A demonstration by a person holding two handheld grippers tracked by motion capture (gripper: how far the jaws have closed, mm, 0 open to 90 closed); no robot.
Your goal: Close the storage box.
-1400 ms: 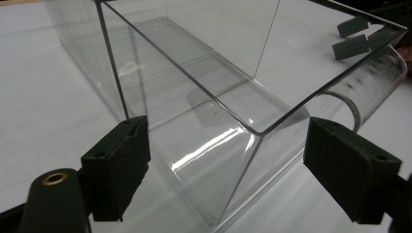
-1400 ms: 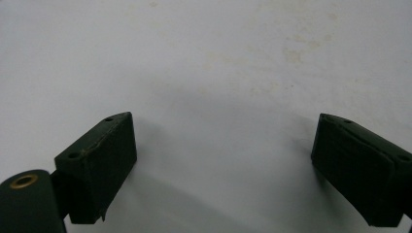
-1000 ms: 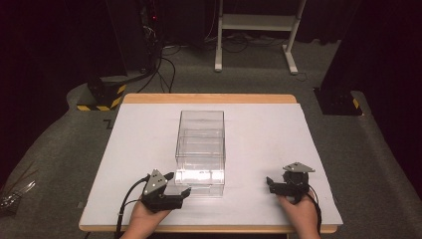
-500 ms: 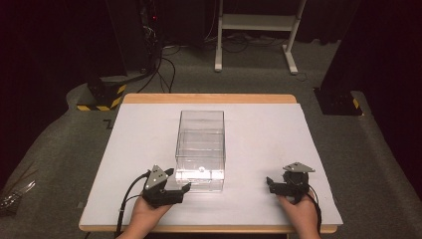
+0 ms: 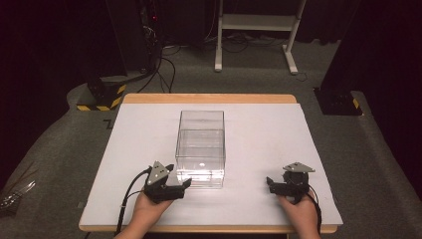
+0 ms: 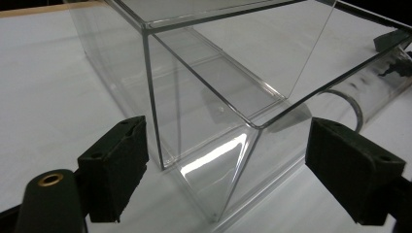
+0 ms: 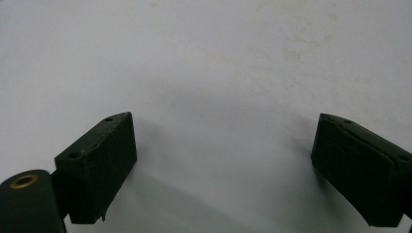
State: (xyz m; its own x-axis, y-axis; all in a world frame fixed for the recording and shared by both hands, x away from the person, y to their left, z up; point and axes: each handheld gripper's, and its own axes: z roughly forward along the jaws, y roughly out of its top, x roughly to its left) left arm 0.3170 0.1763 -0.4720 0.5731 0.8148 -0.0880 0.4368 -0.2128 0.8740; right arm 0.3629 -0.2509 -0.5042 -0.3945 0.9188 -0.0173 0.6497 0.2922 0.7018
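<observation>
- The clear box [image 5: 201,148] stands at the middle of the white table [image 5: 259,129], long axis running 12 to 6 o'clock.
- The left gripper [image 5: 175,183] sits at the box's 7 o'clock corner; its jaws have just been opening and stand wide apart, the near corner of the box [image 6: 233,160] between them, untouched.
- The right gripper [image 5: 271,184] rests at 4 o'clock, well apart from the box, jaws spread over bare table.

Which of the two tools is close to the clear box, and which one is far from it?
The left tool is the close one: its open jaws stand at the clear box's near corner. The right tool rests apart on the bare white table.
</observation>
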